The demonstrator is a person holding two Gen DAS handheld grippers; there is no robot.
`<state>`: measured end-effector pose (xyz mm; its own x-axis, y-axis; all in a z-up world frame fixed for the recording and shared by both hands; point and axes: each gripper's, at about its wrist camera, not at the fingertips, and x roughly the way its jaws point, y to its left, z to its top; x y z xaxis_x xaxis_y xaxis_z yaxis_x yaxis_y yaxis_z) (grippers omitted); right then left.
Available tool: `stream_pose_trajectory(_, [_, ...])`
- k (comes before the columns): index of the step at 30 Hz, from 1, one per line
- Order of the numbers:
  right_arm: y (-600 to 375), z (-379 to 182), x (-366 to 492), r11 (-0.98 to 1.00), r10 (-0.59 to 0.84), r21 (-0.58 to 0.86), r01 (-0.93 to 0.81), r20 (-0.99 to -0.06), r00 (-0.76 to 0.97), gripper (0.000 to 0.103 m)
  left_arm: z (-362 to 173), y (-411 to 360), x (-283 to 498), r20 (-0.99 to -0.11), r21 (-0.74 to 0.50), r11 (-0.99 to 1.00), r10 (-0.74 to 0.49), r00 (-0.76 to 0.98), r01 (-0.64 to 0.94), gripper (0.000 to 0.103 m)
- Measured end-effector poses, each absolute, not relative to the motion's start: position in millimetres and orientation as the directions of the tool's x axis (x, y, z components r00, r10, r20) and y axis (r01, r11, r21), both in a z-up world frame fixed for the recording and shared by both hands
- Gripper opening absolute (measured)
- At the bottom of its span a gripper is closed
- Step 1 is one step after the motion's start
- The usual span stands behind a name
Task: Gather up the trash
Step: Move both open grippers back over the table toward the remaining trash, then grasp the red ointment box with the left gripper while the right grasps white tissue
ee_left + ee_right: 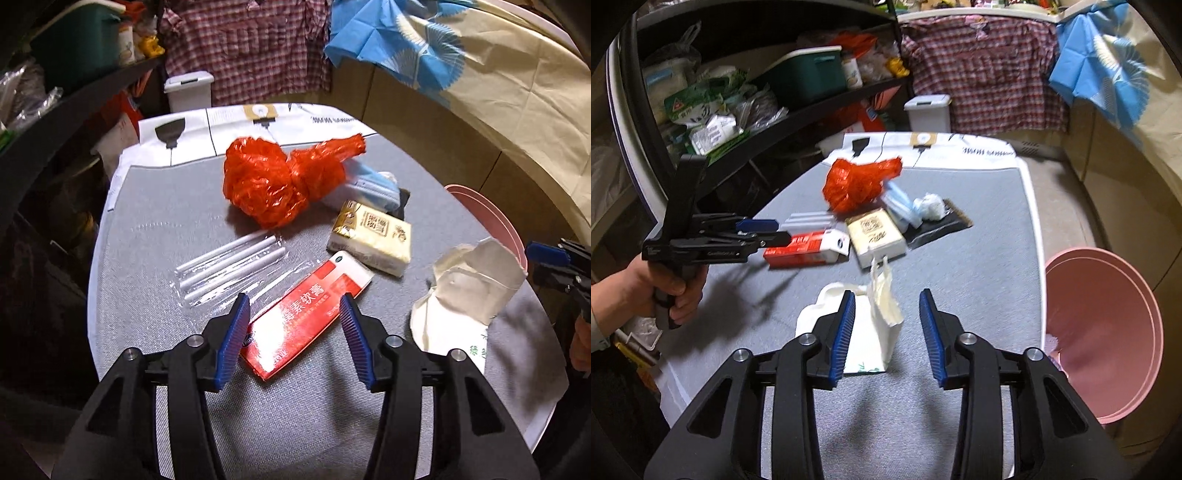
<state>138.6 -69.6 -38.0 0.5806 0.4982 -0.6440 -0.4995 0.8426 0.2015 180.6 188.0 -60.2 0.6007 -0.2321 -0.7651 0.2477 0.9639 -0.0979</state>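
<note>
Grey mat (155, 229) holds litter; pink bin (1108, 332) beside, shelves (746, 122) behind.

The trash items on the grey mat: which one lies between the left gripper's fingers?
The red box with white characters. Its near end sits between the open jaws of the left gripper; the orange plastic bag, tissue pack and crumpled paper bag lie outside them.

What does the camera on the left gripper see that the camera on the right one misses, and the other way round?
Only the left view shows the clear packet of white tubes in full. Only the right view shows the hand holding the left gripper, the crumpled white wad on the black packet, and the open mouth of the pink bin. Both show the orange plastic bag, red box, tissue pack, torn white paper bag and grey table mat.
</note>
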Motion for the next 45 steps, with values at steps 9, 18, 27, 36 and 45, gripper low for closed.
stream_pose_trajectory(9, [-53, -50, 143, 0.838, 0.476, 0.165, -0.521, -0.689, 0.546, 0.038, -72, 182, 181, -0.803, -0.117, 0.95, -0.262, 0.536, 0.289, 0.055])
stream_pose_trajectory(18, [-51, -57, 145, 0.843, 0.451, 0.145, -0.518, -0.714, 0.535, 0.032, -81, 164, 170, -0.841, -0.094, 0.925, -0.271, 0.468, 0.367, 0.039])
stream_pose_trajectory(27, [-53, -53, 140, 0.839, 0.452, 0.128, -0.53, -0.707, 0.544, 0.012, -62, 169, 162, -0.817, -0.077, 0.936, -0.256, 0.517, 0.342, 0.034])
stream_pose_trajectory(36, [-61, -42, 130, 0.843, 0.451, 0.115, -0.525, -0.682, 0.576, 0.009, -47, 170, 150, -0.797, -0.066, 0.951, -0.232, 0.558, 0.301, 0.034])
stream_pose_trajectory(45, [-80, -24, 125, 0.868, 0.442, 0.122, -0.481, -0.632, 0.637, 0.009, -31, 164, 140, -0.77, -0.077, 0.97, -0.206, 0.604, 0.233, 0.034])
